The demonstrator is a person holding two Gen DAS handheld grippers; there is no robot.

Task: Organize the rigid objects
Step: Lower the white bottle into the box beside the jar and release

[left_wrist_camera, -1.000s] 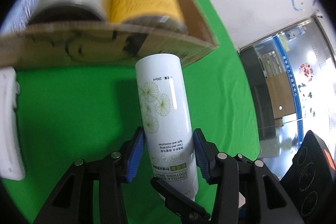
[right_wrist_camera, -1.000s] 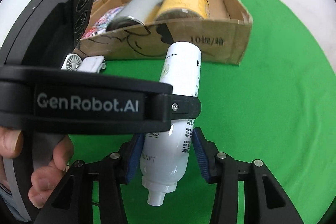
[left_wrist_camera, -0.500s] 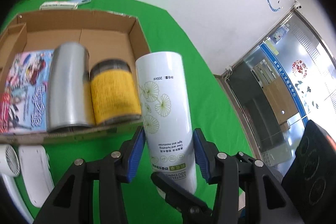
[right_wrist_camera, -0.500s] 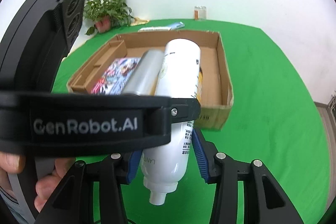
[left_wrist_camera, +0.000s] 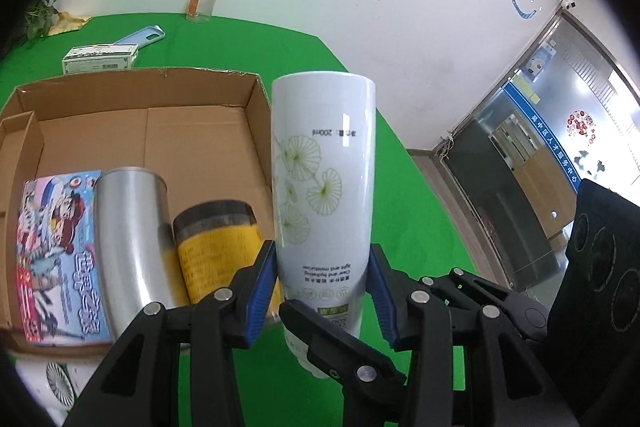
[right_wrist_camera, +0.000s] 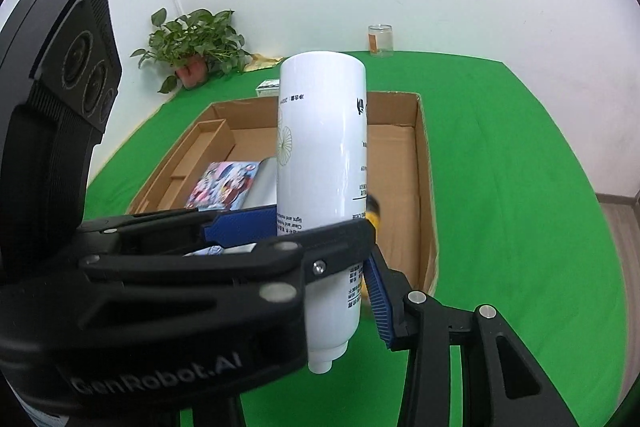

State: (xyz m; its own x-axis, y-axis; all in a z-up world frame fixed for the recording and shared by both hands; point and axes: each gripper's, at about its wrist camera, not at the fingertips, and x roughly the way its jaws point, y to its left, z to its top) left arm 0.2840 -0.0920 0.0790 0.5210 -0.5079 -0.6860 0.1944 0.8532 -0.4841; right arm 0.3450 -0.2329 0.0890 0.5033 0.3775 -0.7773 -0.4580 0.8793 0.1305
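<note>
As claws rose, bottle (left_wrist_camera: 324, 187) above box (left_wrist_camera: 208, 131)

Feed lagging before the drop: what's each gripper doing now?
Left gripper: closed on the white cylindrical plastic spray bottle.
Right gripper: closed on the same bottle.

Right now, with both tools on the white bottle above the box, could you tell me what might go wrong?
1. Both the left tool and the right tool clamp the white bottle near its neck end; uneven motion could twist it loose.
2. The silver can and yellow can lie in the cardboard box close by; lowering could knock them.
</note>
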